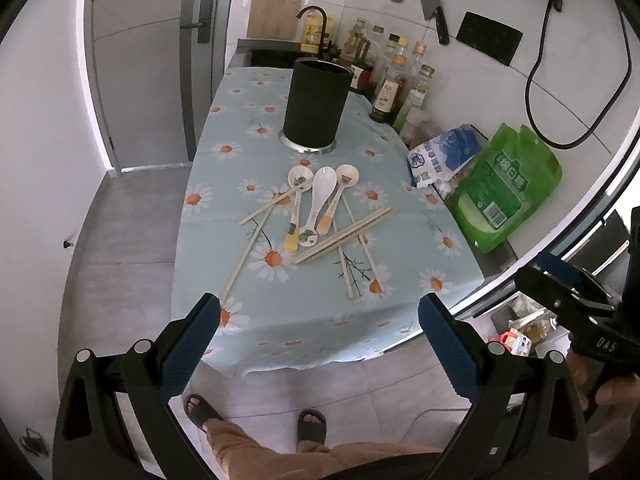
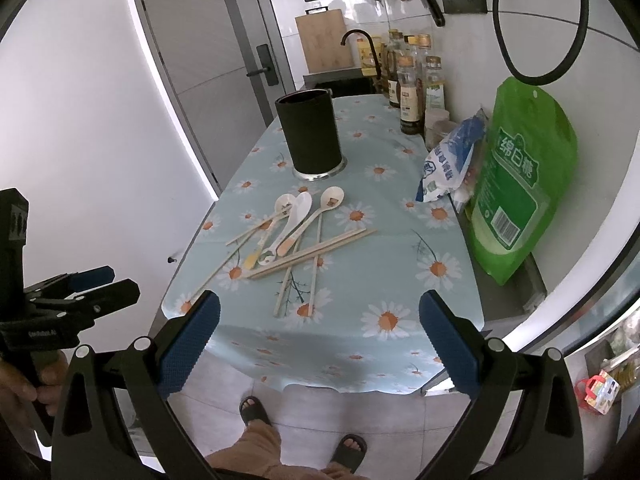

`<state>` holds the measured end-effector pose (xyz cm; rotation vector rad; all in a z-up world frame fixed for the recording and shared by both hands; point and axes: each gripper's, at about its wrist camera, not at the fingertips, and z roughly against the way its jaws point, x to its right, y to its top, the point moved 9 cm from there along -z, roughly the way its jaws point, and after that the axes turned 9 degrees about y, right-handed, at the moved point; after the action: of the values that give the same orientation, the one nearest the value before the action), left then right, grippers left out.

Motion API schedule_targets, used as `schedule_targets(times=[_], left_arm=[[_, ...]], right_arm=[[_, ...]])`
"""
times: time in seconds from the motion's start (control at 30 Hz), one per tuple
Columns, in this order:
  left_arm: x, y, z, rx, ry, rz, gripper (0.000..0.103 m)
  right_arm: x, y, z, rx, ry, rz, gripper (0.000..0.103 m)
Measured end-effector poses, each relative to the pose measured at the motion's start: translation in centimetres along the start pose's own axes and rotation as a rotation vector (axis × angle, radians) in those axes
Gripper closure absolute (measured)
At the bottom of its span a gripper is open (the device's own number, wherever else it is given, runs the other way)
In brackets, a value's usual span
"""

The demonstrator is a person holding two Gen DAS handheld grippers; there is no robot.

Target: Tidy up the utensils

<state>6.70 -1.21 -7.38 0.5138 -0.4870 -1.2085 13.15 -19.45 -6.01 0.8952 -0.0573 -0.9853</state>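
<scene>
Three ceramic spoons [image 1: 316, 204] [image 2: 298, 218] and several wooden chopsticks [image 1: 340, 236] [image 2: 316, 252] lie scattered mid-table on a daisy-print cloth [image 1: 224, 200] [image 2: 384, 280]. A tall black utensil holder [image 1: 316, 104] [image 2: 310, 134] stands upright behind them. My left gripper [image 1: 319, 334] is open and empty, held in front of the table's near edge. My right gripper [image 2: 319, 334] is open and empty too, at the near edge; it also shows at the right of the left wrist view [image 1: 568, 292].
Bottles [image 1: 390, 80] [image 2: 412, 88] line the back right wall. A blue-white bag [image 1: 440, 156] [image 2: 448, 160] and a green bag [image 1: 504, 188] [image 2: 520, 184] lean at the right. A sink with a black tap [image 1: 316, 24] lies behind. My sandalled feet [image 1: 256, 420] stand below.
</scene>
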Motion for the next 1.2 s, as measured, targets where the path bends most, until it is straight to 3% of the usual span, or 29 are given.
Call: schedule_targets(times=[1.2], left_arm=[[-0.53, 0.34, 0.21, 0.005, 0.003, 0.007, 0.007]], right_arm=[[0.24, 0.11, -0.40, -0.006, 0.001, -0.010, 0.004]])
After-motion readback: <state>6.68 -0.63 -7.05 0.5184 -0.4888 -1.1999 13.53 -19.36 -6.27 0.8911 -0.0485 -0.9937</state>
